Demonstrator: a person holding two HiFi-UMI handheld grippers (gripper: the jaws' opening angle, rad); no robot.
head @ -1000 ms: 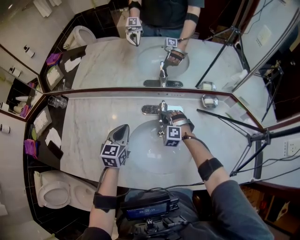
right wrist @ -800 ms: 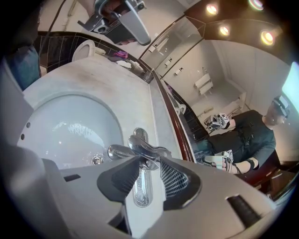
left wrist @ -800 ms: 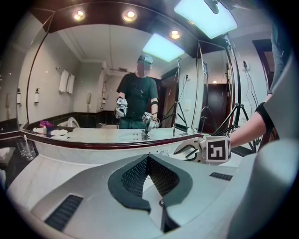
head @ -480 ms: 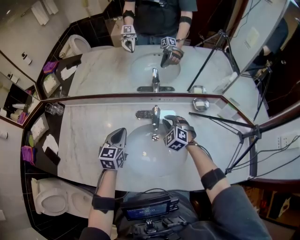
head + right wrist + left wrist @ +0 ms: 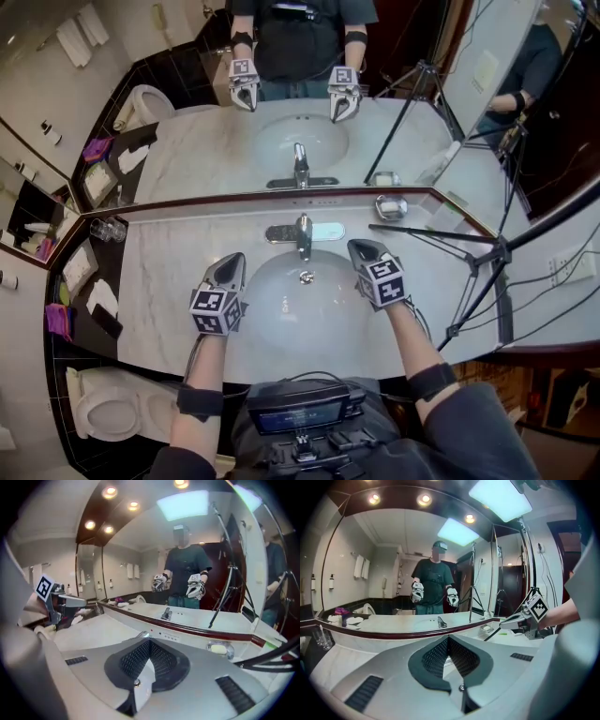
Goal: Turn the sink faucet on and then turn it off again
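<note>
The marble bench (image 5: pixel 159 281) runs out to both sides of the faucet (image 5: pixel 303 234), which stands at the back edge, just below the mirror. The sink (image 5: pixel 281 323) lies directly in front of the faucet, and I see no stream of water falling into it, nor any splash around the drain (image 5: pixel 307 277) below the spout.

Your left hand-held gripper (image 5: pixel 232 262) hangs to the left of the faucet, over the rim of the sink, clearly apart from it. Its jaws are pressed together and nothing is between them. Your right hand-held gripper (image 5: pixel 357 249) is to the right of the faucet, also apart from it. Its jaws have just been closing and now meet, with nothing between them.

As I judge it, the faucet is off and neither hand-held gripper works on the handle, so nothing seems left to do. Whether the water ran at all, these pictures cannot confirm.
</note>
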